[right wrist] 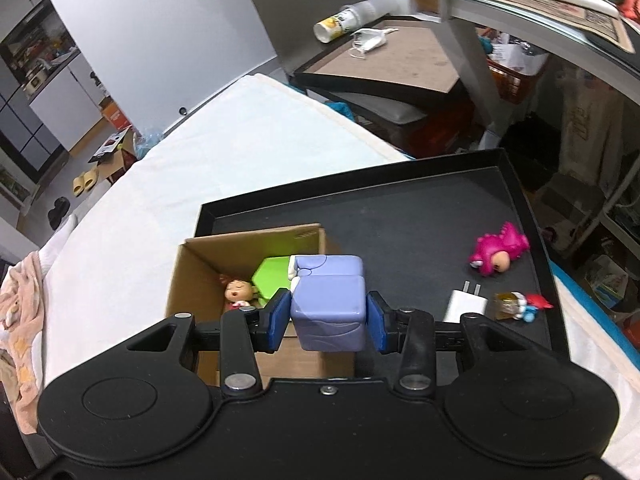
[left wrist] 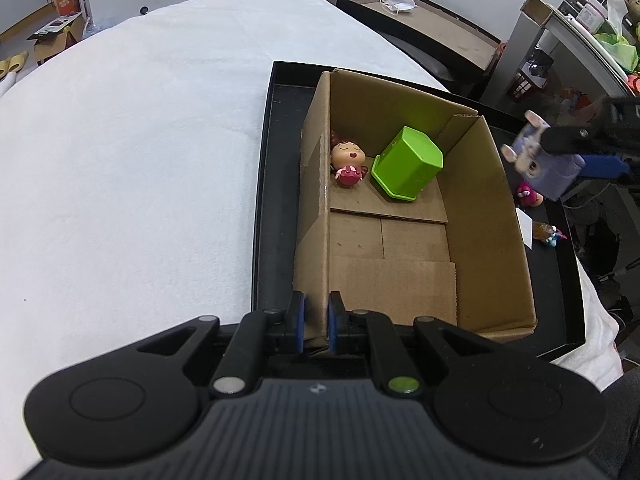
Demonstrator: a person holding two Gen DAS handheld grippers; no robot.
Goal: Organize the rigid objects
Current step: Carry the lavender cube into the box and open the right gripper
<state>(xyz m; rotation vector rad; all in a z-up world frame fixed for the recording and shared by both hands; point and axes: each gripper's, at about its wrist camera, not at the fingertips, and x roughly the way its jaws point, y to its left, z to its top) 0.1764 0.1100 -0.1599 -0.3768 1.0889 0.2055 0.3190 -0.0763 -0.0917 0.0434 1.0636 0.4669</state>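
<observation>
Right gripper (right wrist: 328, 320) clamping lavender block toy (right wrist: 328, 304), carrying toward cardboard box (left wrist: 484, 216); left gripper (left wrist: 316, 320) pinching box's near wall. Next: releasing inside.

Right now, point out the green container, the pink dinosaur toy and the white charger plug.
green container (left wrist: 408, 164): left wrist view, on its side wall.
pink dinosaur toy (right wrist: 500, 250): right wrist view, on its body.
white charger plug (right wrist: 466, 304): right wrist view, on its white housing.

L (left wrist: 316, 322), R (right wrist: 328, 322) hand-held grippers clamped.
</observation>
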